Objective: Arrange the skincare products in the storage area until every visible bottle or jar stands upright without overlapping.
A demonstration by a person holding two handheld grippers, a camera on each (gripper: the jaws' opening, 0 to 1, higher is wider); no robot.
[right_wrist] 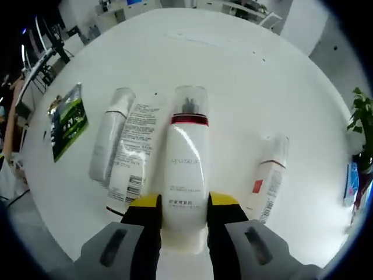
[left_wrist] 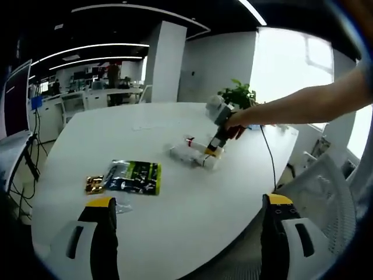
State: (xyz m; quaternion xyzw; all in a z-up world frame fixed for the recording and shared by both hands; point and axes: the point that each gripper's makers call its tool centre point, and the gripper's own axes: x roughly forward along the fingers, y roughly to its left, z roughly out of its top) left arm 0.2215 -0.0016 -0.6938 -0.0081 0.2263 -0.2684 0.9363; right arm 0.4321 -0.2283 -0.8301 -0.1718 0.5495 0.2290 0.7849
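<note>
Bottle with a red band sits at centre frame in the right gripper view, its base between the jaws of the right tool, which are closed against its sides; its long axis runs straight up the frame, away from the tool, cap farthest. I judge it to lie flat on the table. Left of it lie a white tube and a pale bottle, touching side by side; a smaller bottle lies apart at right. The left tool hangs open, well away from the cluster.
</note>
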